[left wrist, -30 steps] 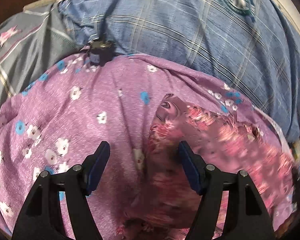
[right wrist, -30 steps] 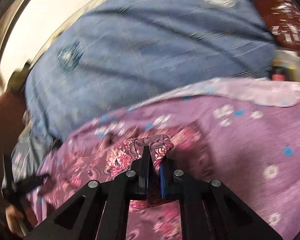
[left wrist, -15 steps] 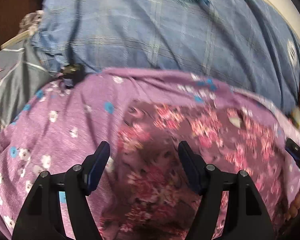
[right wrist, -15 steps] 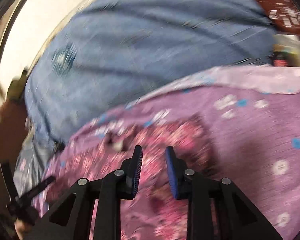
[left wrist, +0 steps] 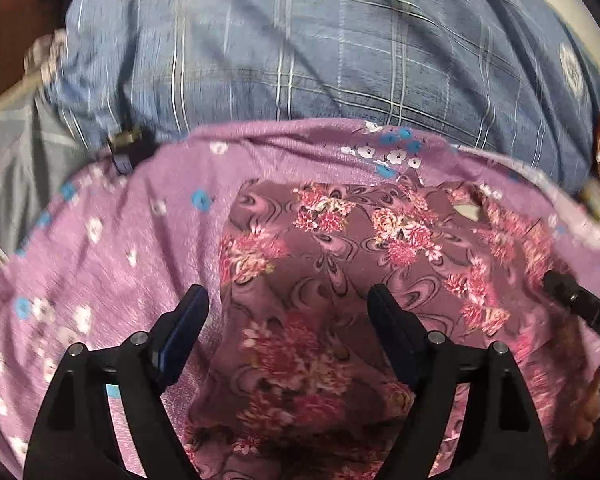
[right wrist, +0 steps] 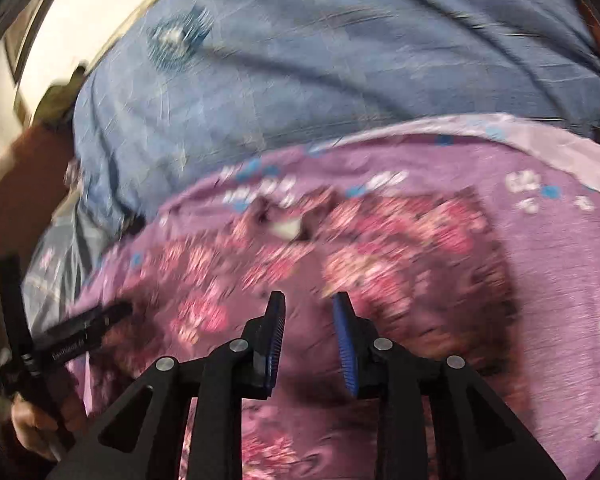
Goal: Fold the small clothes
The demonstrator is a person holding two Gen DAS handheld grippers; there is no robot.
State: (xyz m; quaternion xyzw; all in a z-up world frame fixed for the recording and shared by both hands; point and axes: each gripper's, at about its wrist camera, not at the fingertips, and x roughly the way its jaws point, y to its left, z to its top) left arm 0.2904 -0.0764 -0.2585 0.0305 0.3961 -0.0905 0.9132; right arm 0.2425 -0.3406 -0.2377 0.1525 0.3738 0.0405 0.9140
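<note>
Fingers of the left gripper [left wrist: 288,300] stand wide and are opening further, nothing clamped between them, hovering over the maroon garment with pink flower print [left wrist: 340,272], which lies spread flat on a lilac cloth dotted with white and blue blossoms [left wrist: 112,240] (its label shows near the far edge). Behind lies a blue checked bedsheet [left wrist: 300,52]. The right gripper [right wrist: 309,304] has narrow, opening jaws, gripping nothing, above the same garment.
</note>
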